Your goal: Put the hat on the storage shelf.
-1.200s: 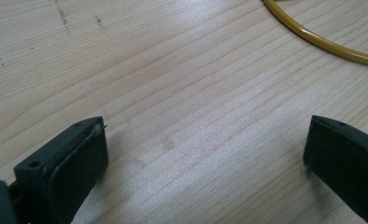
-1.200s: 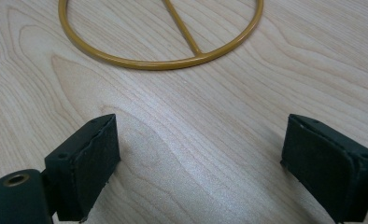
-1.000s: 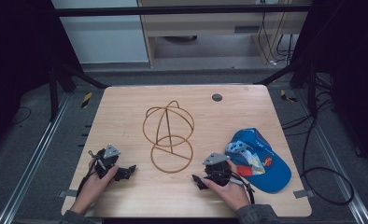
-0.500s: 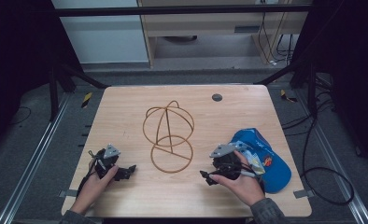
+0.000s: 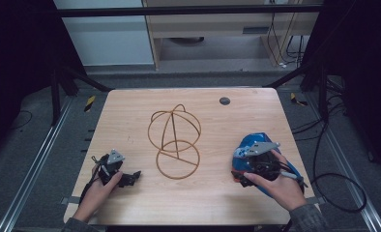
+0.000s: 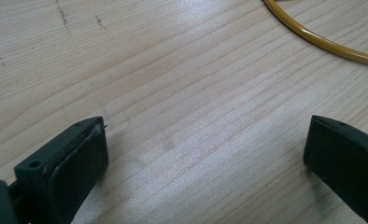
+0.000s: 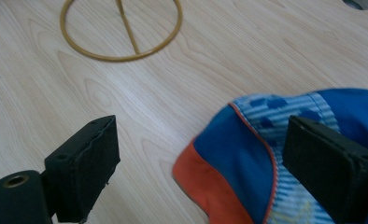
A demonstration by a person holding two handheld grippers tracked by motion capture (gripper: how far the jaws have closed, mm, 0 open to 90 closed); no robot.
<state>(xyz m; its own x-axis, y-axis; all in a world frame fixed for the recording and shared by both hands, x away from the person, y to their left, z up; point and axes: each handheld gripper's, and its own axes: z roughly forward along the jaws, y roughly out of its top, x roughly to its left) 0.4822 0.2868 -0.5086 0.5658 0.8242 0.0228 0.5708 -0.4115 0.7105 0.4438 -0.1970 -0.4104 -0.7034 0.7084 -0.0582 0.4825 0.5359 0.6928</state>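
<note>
Right gripper view: right gripper (image 7: 201, 172) wide open over blue cap (image 7: 266, 154)

A pale wooden table (image 5: 130, 116) with rounded corners stands on a dark grey floor (image 5: 29, 140) in a dim room. A small dark round fitting (image 5: 224, 101) is set near the table's far edge. Metal rails (image 5: 38, 159) run along the floor on both sides of the table, with black frame legs (image 5: 58, 92) rising beyond them. Yellow-and-black striped markers (image 5: 89, 103) lie on the floor near the far corners. Behind the table stand a white panel (image 5: 101, 34) and a beige cabinet (image 5: 212, 29). Black cables (image 5: 333, 179) trail across the floor.
</note>
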